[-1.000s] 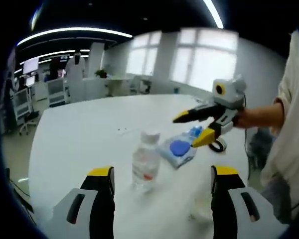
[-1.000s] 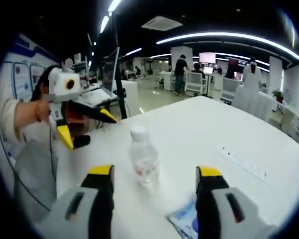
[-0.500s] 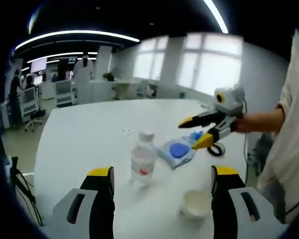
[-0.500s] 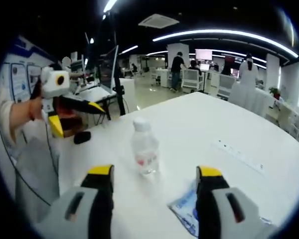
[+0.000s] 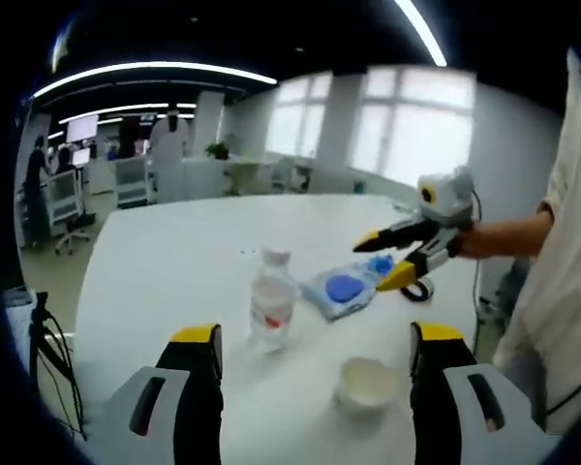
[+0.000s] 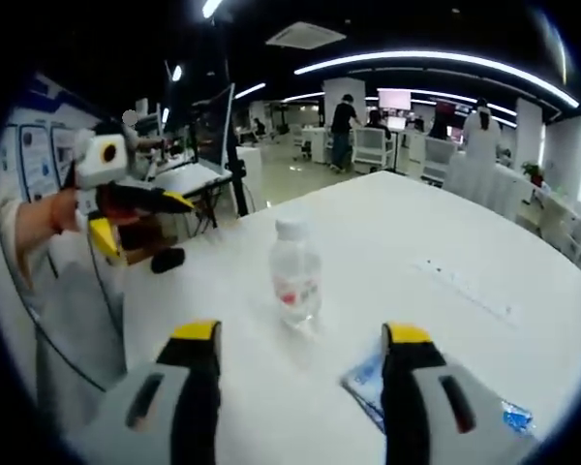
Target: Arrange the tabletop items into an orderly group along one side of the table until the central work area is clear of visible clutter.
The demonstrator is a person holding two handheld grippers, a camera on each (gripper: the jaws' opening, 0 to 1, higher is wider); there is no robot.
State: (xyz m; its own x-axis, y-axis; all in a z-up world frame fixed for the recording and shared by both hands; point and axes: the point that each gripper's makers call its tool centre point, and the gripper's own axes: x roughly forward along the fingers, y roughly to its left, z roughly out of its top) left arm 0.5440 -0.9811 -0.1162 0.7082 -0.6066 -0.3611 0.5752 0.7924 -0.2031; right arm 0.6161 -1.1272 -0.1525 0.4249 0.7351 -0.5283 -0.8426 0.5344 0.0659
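Note:
A clear water bottle (image 5: 271, 300) with a red label stands upright on the white table (image 5: 165, 262). Right of it lies a blue-and-white packet (image 5: 344, 289), and a small white bowl (image 5: 366, 385) sits nearer to me. My left gripper (image 5: 316, 334) is open and empty, held short of the bottle and bowl. My right gripper (image 5: 372, 262) hovers open over the packet's far side. In the right gripper view the bottle (image 6: 296, 276) stands ahead of the open right gripper (image 6: 301, 334). The packet (image 6: 368, 383) lies beside its right jaw, and the open left gripper (image 6: 147, 232) is at the left.
A black ring (image 5: 421, 289) lies near the table edge by the person's hand. A small black object (image 6: 168, 259) lies near the table edge, below the left gripper. A socket strip (image 6: 465, 286) is set in the tabletop. Desks, chairs and people stand beyond the table.
Both views have pulled back from the table, so the bowl now shows whole in the left gripper view. Bottle and packet stay put. Both grippers stay open.

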